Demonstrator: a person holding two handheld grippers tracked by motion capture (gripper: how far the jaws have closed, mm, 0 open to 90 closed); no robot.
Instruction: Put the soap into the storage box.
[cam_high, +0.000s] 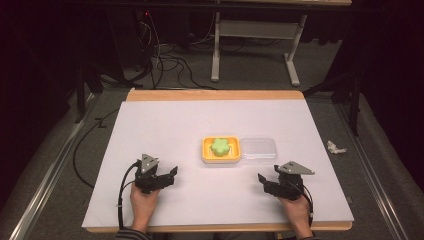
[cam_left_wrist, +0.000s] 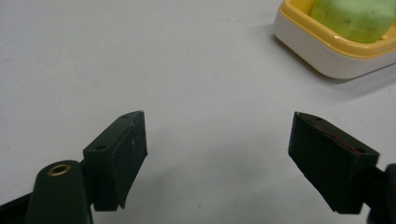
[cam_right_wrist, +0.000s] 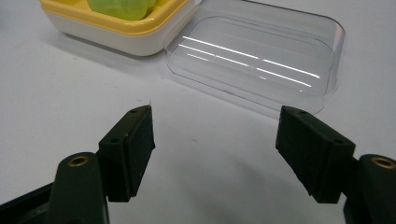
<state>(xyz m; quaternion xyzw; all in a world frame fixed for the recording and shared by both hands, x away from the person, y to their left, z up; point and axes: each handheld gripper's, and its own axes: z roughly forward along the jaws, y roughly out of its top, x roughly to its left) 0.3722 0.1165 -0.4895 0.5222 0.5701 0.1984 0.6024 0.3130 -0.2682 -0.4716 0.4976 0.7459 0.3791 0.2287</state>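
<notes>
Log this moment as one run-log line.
left tongs: open, empty | right tongs: open, empty | green soap: in yellow dish | clear lid: off, beside dish

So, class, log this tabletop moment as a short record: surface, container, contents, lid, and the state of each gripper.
surface: white sheet over a wooden table
container: yellow soap dish with a white base, near the middle of the sheet
contents: green flower-shaped soap, inside the dish
lid: clear plastic lid, off, flat on the sheet, against the dish's right side
left gripper: open, holding nothing, near side of the dish
right gripper: open, holding nothing, near side of the lid
</notes>
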